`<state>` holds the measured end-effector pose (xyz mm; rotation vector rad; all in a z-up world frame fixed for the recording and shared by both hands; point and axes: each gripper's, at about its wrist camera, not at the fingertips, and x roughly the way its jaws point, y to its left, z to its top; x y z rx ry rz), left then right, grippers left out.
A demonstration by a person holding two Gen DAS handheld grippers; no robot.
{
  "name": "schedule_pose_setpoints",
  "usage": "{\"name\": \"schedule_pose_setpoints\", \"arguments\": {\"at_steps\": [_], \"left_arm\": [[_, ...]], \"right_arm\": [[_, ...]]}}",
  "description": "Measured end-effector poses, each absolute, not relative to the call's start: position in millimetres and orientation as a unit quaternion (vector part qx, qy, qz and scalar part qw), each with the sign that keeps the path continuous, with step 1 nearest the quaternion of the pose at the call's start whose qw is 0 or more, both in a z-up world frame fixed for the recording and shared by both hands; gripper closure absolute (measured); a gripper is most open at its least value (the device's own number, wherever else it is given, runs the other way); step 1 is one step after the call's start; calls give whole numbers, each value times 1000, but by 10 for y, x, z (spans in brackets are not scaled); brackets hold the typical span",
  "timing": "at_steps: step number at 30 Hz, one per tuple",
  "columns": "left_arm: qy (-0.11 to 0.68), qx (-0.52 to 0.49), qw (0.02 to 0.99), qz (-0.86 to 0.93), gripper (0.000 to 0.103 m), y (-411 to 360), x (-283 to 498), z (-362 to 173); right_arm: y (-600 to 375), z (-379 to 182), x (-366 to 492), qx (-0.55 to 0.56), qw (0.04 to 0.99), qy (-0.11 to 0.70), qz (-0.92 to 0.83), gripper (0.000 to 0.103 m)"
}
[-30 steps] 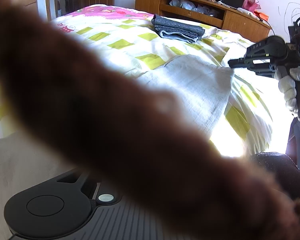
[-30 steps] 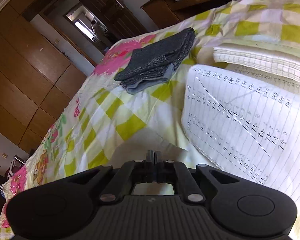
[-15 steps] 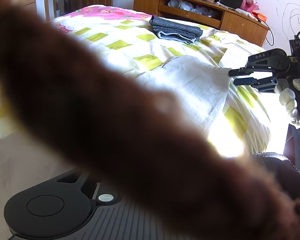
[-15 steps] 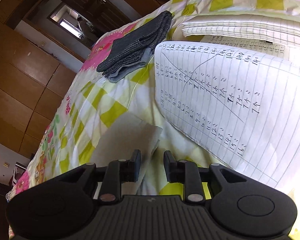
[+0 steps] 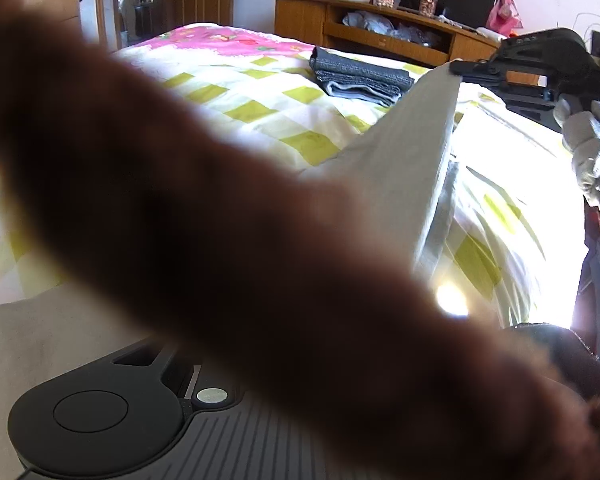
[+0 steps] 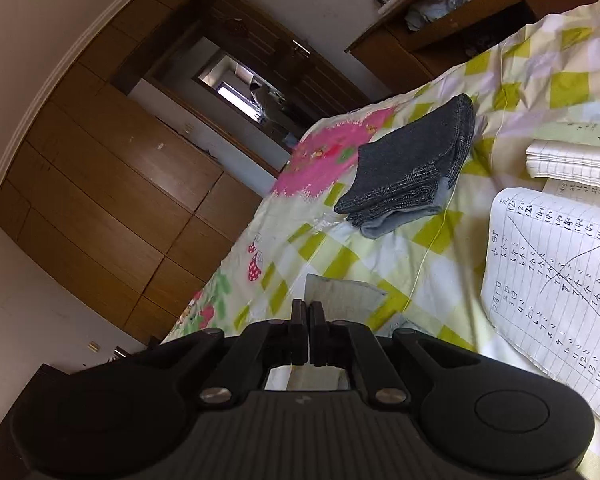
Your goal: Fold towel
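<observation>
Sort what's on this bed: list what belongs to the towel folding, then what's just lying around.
In the job:
- pale grey cloth towel, one corner lifted
- right gripper, shut on that corner

Lying about:
- folded dark grey towels
- lined handwritten paper sheet
- stacked white squared notepad
- blurred brown furry sleeve

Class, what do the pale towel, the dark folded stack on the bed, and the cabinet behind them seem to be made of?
Pale towel: thin woven cloth, matte; it drapes from the right gripper. Dark folded stack: grey woven fabric, probably cotton, fine check visible. Cabinet: wood or wood-look board, semi-gloss, visible grain.
</observation>
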<state>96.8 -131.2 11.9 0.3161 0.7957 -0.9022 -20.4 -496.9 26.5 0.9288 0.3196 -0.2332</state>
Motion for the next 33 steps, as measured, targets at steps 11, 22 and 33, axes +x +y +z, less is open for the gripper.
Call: {"name": "schedule_pose_setpoints", "arguments": {"at_steps": [11,22,33], "left_arm": [[390,161,798,-430,80,-1365,883,-51],[387,157,801,-428,80,-1356,866,-38],[373,139,820,-410,80,-1343,904,16]], "right_arm": [[-5112,-312,-306,467,826,266,-173,75],[-5082,-469,-103,482,824,266,-138,58],[-5261,-229,-194,493,832,195,-165,82]]}}
